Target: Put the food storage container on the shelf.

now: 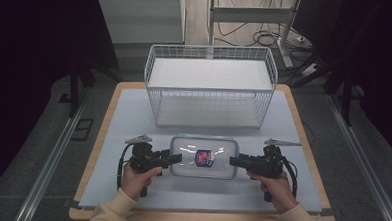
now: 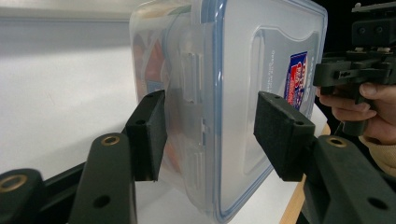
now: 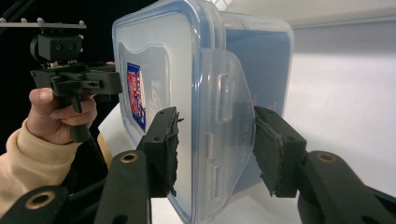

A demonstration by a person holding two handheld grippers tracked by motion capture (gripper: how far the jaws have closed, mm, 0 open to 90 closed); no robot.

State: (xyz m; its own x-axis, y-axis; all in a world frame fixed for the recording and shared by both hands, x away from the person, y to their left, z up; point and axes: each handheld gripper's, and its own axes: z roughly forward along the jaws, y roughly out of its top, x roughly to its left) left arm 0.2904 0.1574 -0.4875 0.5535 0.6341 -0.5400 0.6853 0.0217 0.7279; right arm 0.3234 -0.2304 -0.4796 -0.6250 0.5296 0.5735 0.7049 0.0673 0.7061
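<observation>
A clear plastic food container [image 1: 204, 158] with a blue-sealed lid and a red and blue label lies flat on the white table top. My left gripper [image 1: 178, 159] is at its left end, the right gripper [image 1: 233, 161] at its right end. In the left gripper view the jaws of my left gripper [image 2: 208, 112] straddle the container [image 2: 261, 56] at its latch. One pad sits against the base side and the other stands a little off the lid, so it is open. In the right gripper view my right gripper [image 3: 215, 126] is shut on the container [image 3: 159, 56], pads on the lid and latch.
A white wire basket [image 1: 209, 98] with nothing in it stands behind the container at the table's far side. The white mat [image 1: 133, 118] has free room left and right of the basket. Table legs and cables lie on the floor beyond.
</observation>
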